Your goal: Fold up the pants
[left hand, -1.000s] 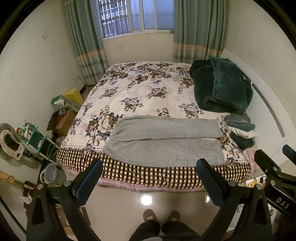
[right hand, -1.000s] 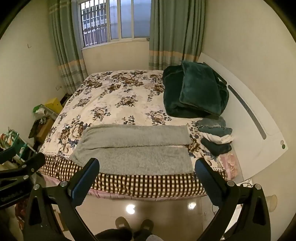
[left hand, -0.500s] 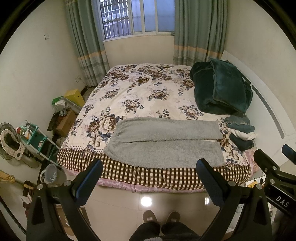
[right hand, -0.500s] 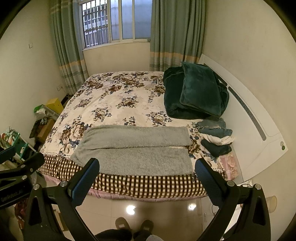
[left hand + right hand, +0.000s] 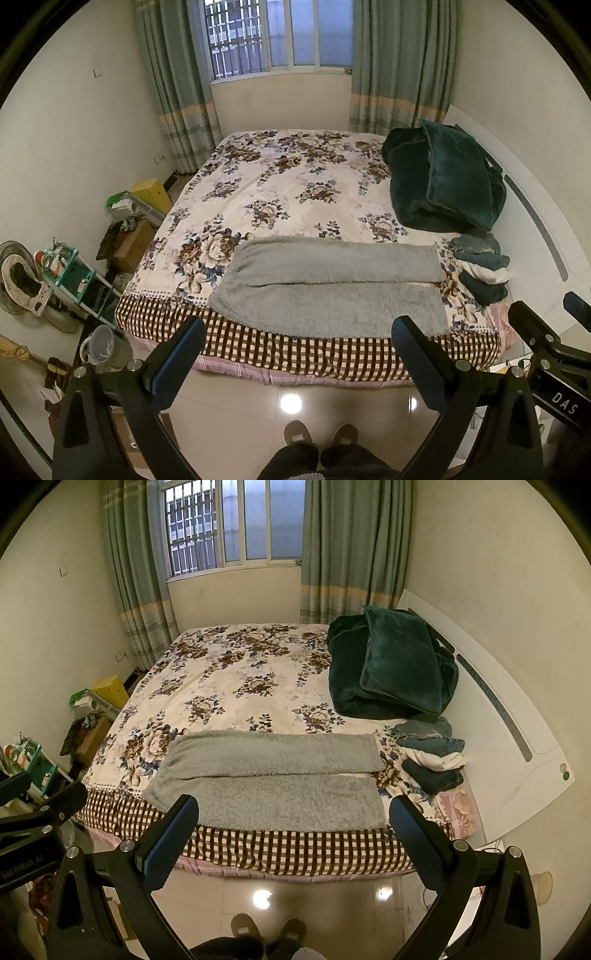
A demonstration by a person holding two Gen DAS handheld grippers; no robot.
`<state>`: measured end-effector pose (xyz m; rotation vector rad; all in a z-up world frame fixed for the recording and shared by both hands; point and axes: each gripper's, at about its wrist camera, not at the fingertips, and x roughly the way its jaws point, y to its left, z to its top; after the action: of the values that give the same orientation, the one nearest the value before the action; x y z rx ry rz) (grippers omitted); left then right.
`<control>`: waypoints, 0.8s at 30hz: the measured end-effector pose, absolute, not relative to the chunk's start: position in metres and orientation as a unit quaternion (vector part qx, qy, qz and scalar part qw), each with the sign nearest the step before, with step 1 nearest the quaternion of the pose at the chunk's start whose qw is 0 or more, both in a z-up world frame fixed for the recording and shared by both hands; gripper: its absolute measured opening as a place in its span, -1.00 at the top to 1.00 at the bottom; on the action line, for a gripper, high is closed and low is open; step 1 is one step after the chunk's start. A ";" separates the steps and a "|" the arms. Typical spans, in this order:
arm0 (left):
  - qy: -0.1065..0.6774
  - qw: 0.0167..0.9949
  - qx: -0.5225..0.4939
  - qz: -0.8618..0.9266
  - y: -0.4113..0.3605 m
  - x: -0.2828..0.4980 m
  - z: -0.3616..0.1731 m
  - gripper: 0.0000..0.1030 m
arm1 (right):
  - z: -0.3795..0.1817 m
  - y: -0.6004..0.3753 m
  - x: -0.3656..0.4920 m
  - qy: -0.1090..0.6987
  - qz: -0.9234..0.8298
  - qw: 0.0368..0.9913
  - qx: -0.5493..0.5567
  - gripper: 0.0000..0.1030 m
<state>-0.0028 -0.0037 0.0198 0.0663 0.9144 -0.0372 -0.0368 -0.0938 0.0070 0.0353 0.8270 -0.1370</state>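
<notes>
Pants [image 5: 328, 284]: grey fleecy pair, spread flat across the near edge of the bed [image 5: 295, 192]; waist toward the left, leg ends toward the right; the two legs lie side by side with a seam-like gap between them.
Reason for layout: judged to be smoothed out as a starting position, so that one leg can be laid over the other; no fold looks made yet.
Left gripper [image 5: 297, 350]: held above the floor in front of the bed, fingers wide apart, nothing between them.
Right gripper [image 5: 293, 829]: same posture, fingers wide apart, empty; its frame shows at the right edge of the left view.
Reason for hold: both tools are poised level and open, facing the garment, apparently ready to reach in for an edge.
Pants relative to fingers: beyond and between the fingertips in both views, apart from them; no contact anywhere.
Left fingertips [image 5: 177, 354]: in line with the waist end, short of the checked border of the sheet.
Right fingertips [image 5: 410, 830]: in line with the leg ends.
Folded clothes [image 5: 432, 757]: small stack just right of the leg ends, probably finished pieces.
Green blanket [image 5: 391, 664]: heaped against the headboard, well clear of the pants.
Person's feet [image 5: 317, 439]: in slippers on the tiled floor, set back from the bed.
</notes>
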 end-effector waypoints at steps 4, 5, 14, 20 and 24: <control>0.439 0.898 0.029 -0.017 0.002 -0.001 0.023 -1.00 | 0.010 -0.092 -0.037 0.401 -0.065 0.914 0.020 -1.00; 0.439 0.898 0.029 -0.017 0.003 -0.001 0.023 -1.00 | 0.013 -0.091 -0.036 0.400 -0.065 0.914 0.021 -1.00; 0.437 0.899 0.029 -0.015 0.003 0.001 0.026 -1.00 | 0.015 -0.090 -0.037 0.400 -0.065 0.914 0.022 -1.00; 0.437 0.899 0.028 -0.017 0.006 0.001 0.027 -1.00 | 0.018 -0.091 -0.037 0.400 -0.065 0.914 0.022 -1.00; 0.436 0.899 0.028 -0.016 0.006 0.000 0.027 -1.00 | 0.024 -0.089 -0.037 0.398 -0.067 0.915 0.023 -1.00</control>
<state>0.0001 0.0061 0.0267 0.0576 0.9022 -0.0334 -0.0368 -0.0892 0.0241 0.0475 0.8191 -0.1370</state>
